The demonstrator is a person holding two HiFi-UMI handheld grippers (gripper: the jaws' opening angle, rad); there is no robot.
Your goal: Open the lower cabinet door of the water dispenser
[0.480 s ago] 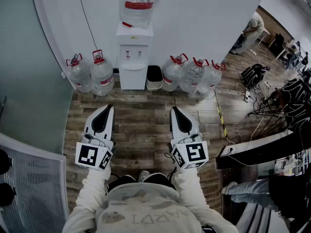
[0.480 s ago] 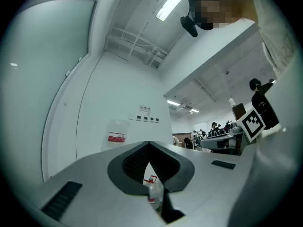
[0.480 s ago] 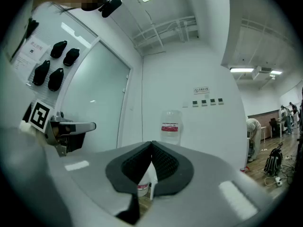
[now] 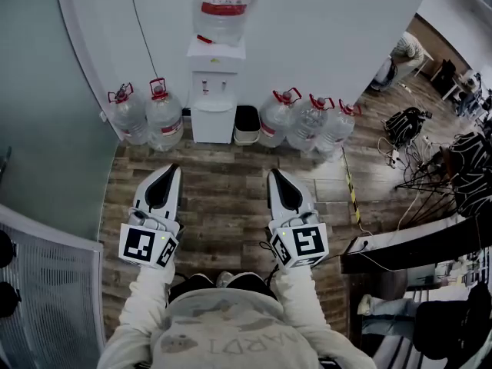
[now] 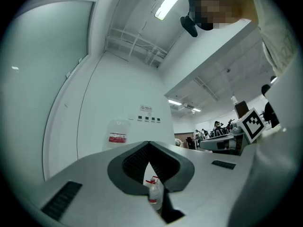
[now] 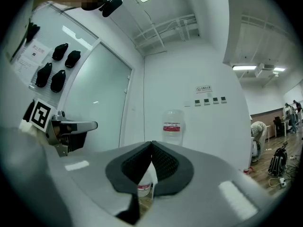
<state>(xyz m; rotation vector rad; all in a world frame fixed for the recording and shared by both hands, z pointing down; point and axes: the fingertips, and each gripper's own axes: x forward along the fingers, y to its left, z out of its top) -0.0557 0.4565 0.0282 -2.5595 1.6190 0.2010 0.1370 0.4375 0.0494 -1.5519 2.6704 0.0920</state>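
The white water dispenser (image 4: 213, 91) stands against the far wall with a clear bottle (image 4: 223, 6) on top. Its lower cabinet door (image 4: 211, 123) is closed. My left gripper (image 4: 172, 169) and right gripper (image 4: 273, 174) are held side by side over the wood floor, well short of the dispenser. Both point at it, shut and holding nothing. In the left gripper view the jaw tips (image 5: 149, 143) meet, with the dispenser's bottle (image 5: 117, 135) beyond them. In the right gripper view the tips (image 6: 152, 142) also meet below that bottle (image 6: 172, 126).
Large water jugs stand on the floor either side of the dispenser, two at the left (image 4: 146, 115) and three at the right (image 4: 306, 121). A small bin (image 4: 246, 124) sits right beside the dispenser. A mesh chair (image 4: 46, 283) is near left. Cables and bags (image 4: 407, 129) lie at the right.
Both grippers keep their places and stay shut. Only the head view has shifted slightly.
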